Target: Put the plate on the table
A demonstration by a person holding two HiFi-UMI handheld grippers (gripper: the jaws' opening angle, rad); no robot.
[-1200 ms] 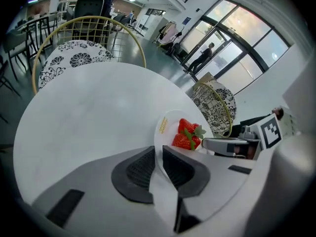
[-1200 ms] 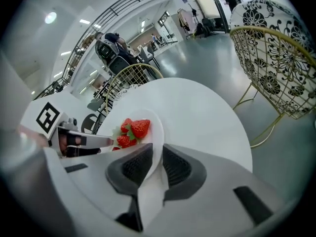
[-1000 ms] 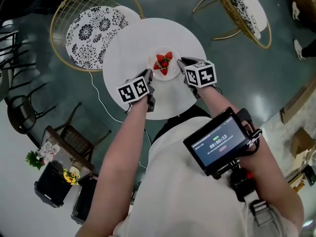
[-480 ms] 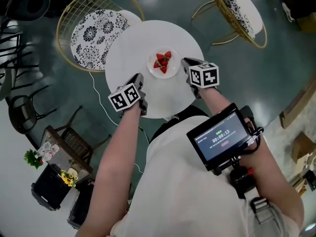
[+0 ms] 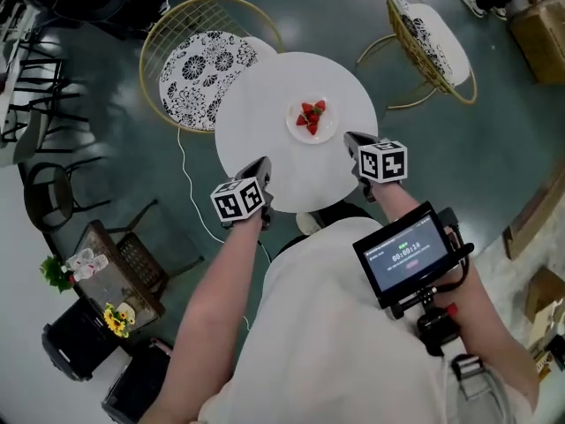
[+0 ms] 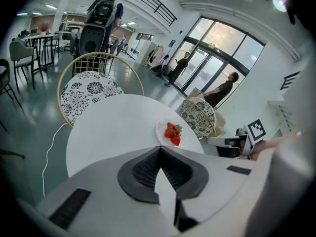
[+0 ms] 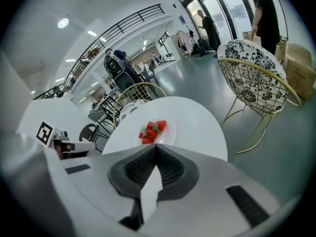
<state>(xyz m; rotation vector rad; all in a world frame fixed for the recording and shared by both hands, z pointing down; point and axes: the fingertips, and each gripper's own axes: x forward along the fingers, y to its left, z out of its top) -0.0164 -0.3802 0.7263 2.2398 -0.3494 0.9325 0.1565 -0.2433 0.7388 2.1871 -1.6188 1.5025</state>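
Note:
A small white plate [image 5: 312, 122] with several strawberries rests on the round white table [image 5: 265, 122], right of its centre. My left gripper [image 5: 263, 168] hangs at the table's near left edge, well short of the plate, jaws shut and empty. My right gripper [image 5: 351, 140] is over the near right edge, also shut with nothing in it. In the left gripper view the plate [image 6: 169, 132] lies ahead of the closed left gripper [image 6: 159, 151]. In the right gripper view the plate [image 7: 155, 131] lies just beyond the closed right gripper [image 7: 155, 147].
A gold wire chair with a patterned cushion [image 5: 207, 64] stands at the table's far left, another [image 5: 433, 29] at the far right. A white cable [image 5: 181, 175] runs across the floor. Dark chairs [image 5: 48, 193] stand left, cardboard boxes [image 5: 543, 25] right. People [image 6: 224, 90] stand far off.
Both grippers have drawn back from the plate's sides toward the table's near edge. The plate stays on the table.

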